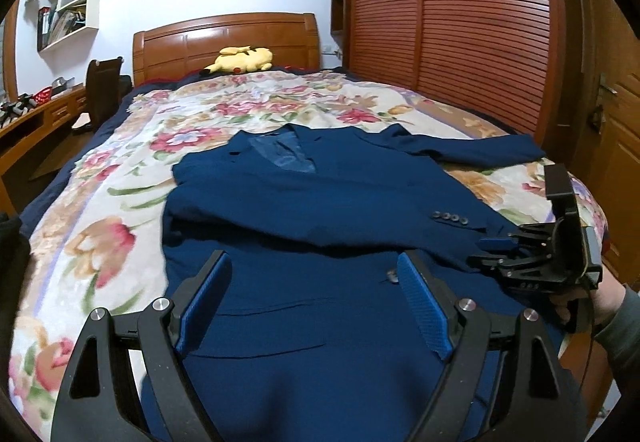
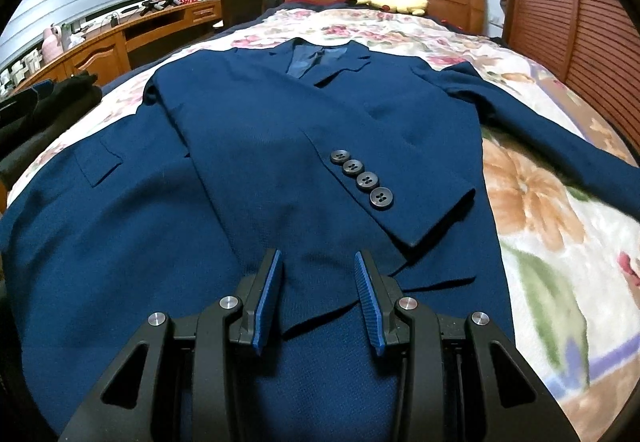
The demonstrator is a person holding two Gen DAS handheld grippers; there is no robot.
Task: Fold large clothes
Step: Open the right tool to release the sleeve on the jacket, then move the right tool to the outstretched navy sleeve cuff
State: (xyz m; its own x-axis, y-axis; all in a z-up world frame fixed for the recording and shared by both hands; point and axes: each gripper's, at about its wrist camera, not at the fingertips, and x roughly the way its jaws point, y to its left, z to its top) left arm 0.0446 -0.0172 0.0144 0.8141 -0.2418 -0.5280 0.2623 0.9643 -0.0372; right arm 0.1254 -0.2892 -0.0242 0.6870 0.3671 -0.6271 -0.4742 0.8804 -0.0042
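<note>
A navy suit jacket (image 1: 320, 193) lies face up on a floral bedspread, collar toward the headboard. One sleeve (image 2: 280, 161) is folded across its chest, with its cuff buttons (image 2: 362, 179) showing. The other sleeve (image 1: 472, 149) lies stretched out to the right. My left gripper (image 1: 314, 268) is open above the jacket's lower front, holding nothing. My right gripper (image 2: 318, 262) is open just above the jacket near the folded cuff, holding nothing; it also shows in the left wrist view (image 1: 496, 254) at the jacket's right edge.
The bed (image 1: 120, 209) has a wooden headboard (image 1: 224, 41) and a yellow plush toy (image 1: 240, 59) at its head. A slatted wooden wardrobe (image 1: 460, 21) stands to the right. A desk (image 2: 120, 37) and chair (image 1: 104, 89) stand to the left. Dark clothes (image 2: 36, 109) lie at the bed's left edge.
</note>
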